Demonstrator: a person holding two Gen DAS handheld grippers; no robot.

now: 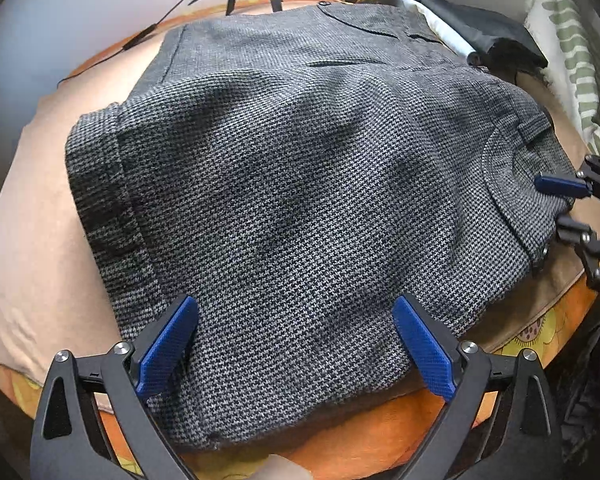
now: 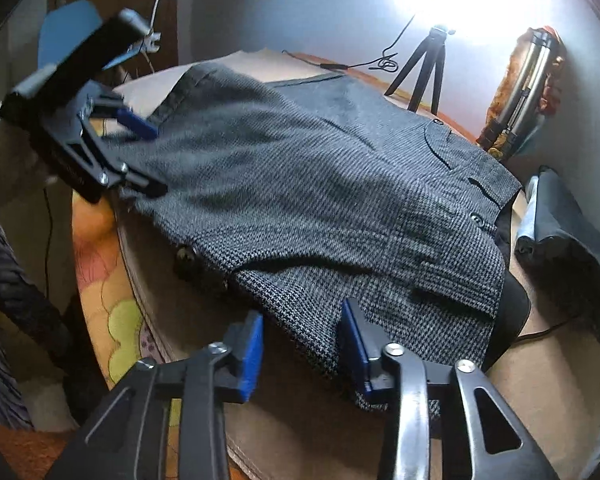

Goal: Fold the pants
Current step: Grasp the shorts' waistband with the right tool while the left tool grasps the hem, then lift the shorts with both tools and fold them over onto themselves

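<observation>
The grey houndstooth pants (image 1: 300, 184) lie folded in a thick stack on the table, waistband and buttons at the right. My left gripper (image 1: 294, 340) is open, its blue pads (image 1: 168, 344) spread over the near edge of the stack, holding nothing. In the right wrist view the pants (image 2: 340, 200) fill the middle. My right gripper (image 2: 300, 344) is open, with its pads (image 2: 250, 354) straddling the near waistband corner. The left gripper also shows in the right wrist view (image 2: 140, 156) at the far left edge of the pants. The right gripper shows at the right edge of the left wrist view (image 1: 556, 204).
A beige cloth (image 1: 28, 216) covers the table over an orange patterned sheet (image 1: 340, 440). Folded dark and white clothes (image 1: 472, 28) lie at the back right. A small tripod (image 2: 424, 68) and cable (image 2: 384, 62) stand at the far side. A folded blue garment (image 2: 560, 232) lies right.
</observation>
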